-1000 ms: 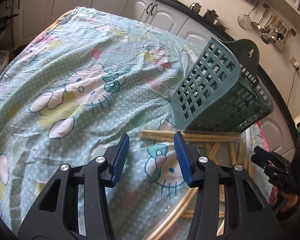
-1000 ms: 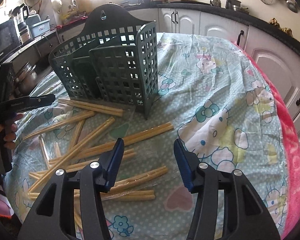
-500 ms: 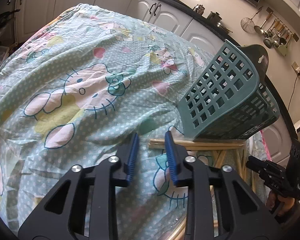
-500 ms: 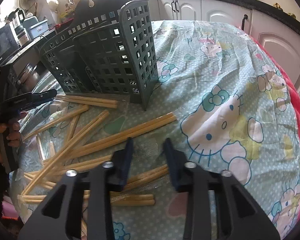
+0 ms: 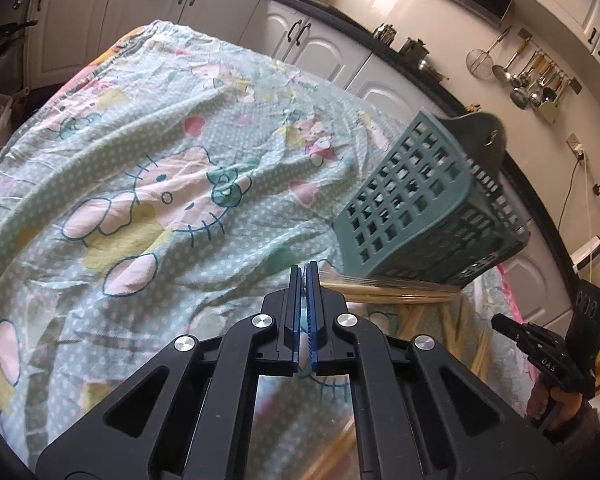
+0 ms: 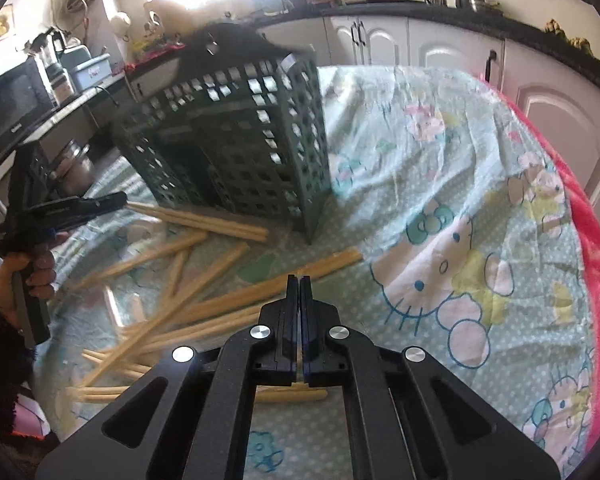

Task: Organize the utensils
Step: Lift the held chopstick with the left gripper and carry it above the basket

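A green lattice utensil basket [image 5: 428, 208] stands on the Hello Kitty tablecloth [image 5: 148, 184]; it also shows in the right wrist view [image 6: 236, 152]. Several pairs of wooden chopsticks in clear wrappers [image 6: 204, 304] lie scattered in front of it, one pair along its base [image 5: 388, 286]. My left gripper [image 5: 305, 276] is shut and empty, its tips by the end of that pair. My right gripper [image 6: 299, 284] is shut and empty above the chopstick pile. Each gripper shows in the other's view: the right one [image 5: 540, 352] and the left one [image 6: 76, 208].
Kitchen counters and white cabinets [image 5: 320, 48] ring the table. Ladles and strainers hang on the wall [image 5: 528, 80]. A microwave [image 6: 12, 112] stands on the counter at left. A pink blanket [image 6: 596, 280] edges the table's right side.
Both grippers went from wide open to shut, with nothing between the fingers. Both have also moved closer toward the basket and chopsticks.
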Available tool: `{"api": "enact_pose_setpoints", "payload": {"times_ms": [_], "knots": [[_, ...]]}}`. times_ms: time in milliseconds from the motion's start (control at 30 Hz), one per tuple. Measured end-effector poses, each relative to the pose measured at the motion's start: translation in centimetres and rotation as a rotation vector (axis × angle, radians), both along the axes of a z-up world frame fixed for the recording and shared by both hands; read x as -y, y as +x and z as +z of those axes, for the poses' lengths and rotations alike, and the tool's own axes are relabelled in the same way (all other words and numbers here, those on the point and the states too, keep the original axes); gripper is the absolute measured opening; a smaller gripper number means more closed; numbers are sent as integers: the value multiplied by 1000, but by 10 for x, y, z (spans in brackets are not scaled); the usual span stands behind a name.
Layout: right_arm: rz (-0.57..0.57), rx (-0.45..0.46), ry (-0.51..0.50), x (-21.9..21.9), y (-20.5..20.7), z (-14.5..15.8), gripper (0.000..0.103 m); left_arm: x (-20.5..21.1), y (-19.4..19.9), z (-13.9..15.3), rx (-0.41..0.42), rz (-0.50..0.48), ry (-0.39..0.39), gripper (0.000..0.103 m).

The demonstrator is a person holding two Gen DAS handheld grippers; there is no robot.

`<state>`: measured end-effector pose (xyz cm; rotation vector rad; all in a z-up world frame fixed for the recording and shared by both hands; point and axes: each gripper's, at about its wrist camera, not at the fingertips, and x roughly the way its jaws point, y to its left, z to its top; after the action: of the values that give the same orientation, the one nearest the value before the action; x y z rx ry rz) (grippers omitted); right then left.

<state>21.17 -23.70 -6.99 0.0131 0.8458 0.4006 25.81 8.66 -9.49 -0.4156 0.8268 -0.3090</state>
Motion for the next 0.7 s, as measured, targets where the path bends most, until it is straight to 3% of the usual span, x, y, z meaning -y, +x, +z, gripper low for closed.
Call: {"api": "enact_pose_setpoints", "payload": {"times_ms": [133, 400, 700], "knots": [[20, 62, 9, -6, -11, 23, 2, -2, -16, 14, 29, 2, -9, 0], [64, 162, 20, -19, -31, 65, 2, 0, -56, 58, 164, 4, 6, 0], [133, 253, 23, -42, -57, 103, 2, 22, -92, 101, 259, -68, 24, 0]]}}
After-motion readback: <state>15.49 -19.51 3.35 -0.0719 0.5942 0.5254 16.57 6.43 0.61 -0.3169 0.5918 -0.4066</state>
